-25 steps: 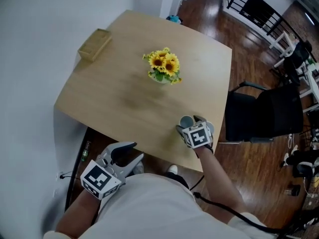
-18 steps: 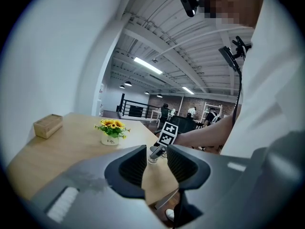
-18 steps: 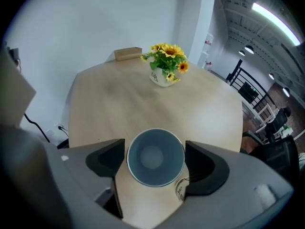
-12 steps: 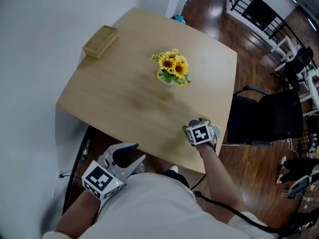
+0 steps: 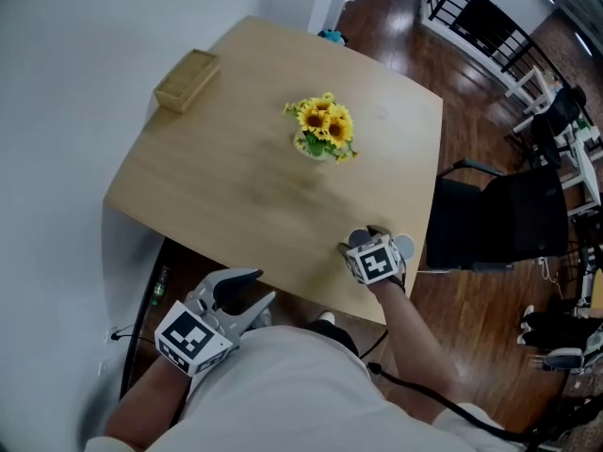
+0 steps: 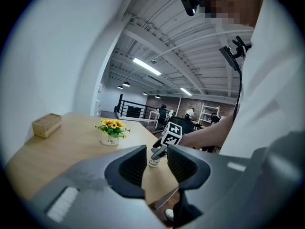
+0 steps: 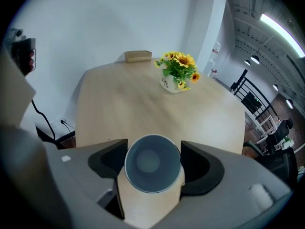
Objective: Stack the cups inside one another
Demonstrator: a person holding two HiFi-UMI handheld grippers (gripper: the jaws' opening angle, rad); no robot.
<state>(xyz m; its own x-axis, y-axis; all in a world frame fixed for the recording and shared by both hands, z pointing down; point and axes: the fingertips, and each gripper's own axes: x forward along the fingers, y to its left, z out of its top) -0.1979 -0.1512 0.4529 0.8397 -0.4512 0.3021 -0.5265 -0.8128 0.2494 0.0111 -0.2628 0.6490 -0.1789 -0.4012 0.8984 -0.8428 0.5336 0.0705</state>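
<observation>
Right gripper (image 7: 153, 157) is clamped on the cup (image 7: 150, 171), upright over the table's (image 5: 226, 182) near edge. Left gripper (image 6: 156, 164) hangs off the table, jaws slightly parted, empty.

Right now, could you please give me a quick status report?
Left claw open, empty. Right claw shut on cup at table's near edge. Flowers well clear.

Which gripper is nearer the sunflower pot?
Right. The right gripper is over the table's near edge, holding a cup; the left gripper hangs off the table, farther from the sunflower pot.
</observation>
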